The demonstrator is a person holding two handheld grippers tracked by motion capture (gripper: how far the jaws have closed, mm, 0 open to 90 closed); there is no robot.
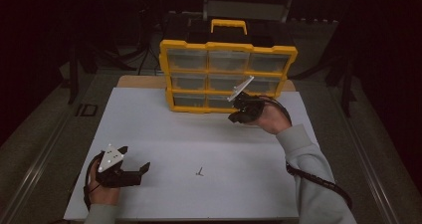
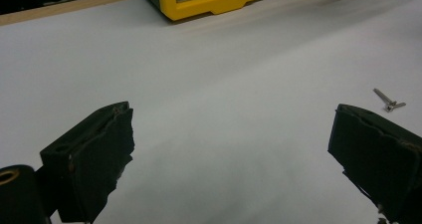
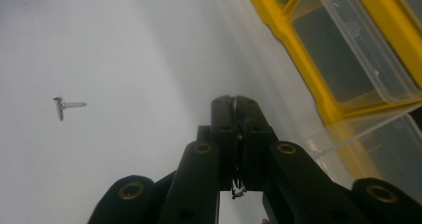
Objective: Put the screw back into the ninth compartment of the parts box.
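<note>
Right gripper [image 1: 238,115] at yellow drawer organizer [image 1: 226,77]
Its jaws pressed together, apparently empty; left gripper [image 2: 231,152] wide open, empty, screws [image 1: 199,172] on table [image 1: 164,134]

A small metal screw [image 1: 199,172] lies flat on the white table [image 1: 164,134], well apart from the yellow organizer [image 1: 226,74], nearer the person.

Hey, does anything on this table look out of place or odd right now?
Yes: small metal screws lie loose on the white table, in front of the yellow drawer organizer rather than inside a drawer. The left gripper rests open nearby; the right gripper is shut by the organizer.
</note>
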